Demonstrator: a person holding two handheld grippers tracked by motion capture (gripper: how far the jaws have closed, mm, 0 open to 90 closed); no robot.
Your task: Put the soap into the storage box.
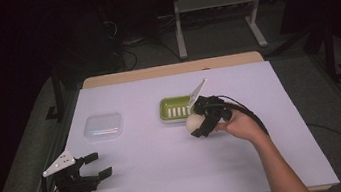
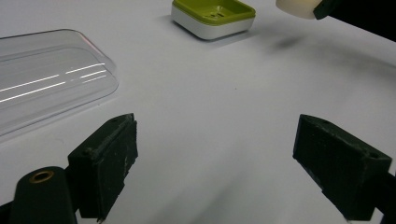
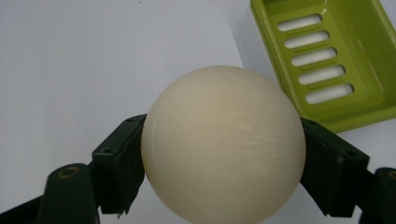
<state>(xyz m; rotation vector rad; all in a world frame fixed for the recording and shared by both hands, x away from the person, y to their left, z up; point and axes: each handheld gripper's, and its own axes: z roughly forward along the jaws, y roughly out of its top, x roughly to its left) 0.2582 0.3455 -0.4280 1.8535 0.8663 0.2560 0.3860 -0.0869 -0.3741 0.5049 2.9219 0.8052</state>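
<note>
While its two black jaws are pressing either side of it, a round cream-coloured soap bar [image 3: 223,147] is being held by the right gripper [image 1: 201,122] just beside the green slotted plastic soap dish [image 1: 175,109], w/ nothing in the dish yet. Probably the soap is being brought to it; placing is left. Left gripper [image 1: 92,167] is being kept wide, empty, nr the clear plastic lid [image 1: 103,126] on the white-covered table [image 1: 170,177].

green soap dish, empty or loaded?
Empty. The green soap dish shows its bare slotted floor; the cream soap sits clamped in the right tool.
</note>
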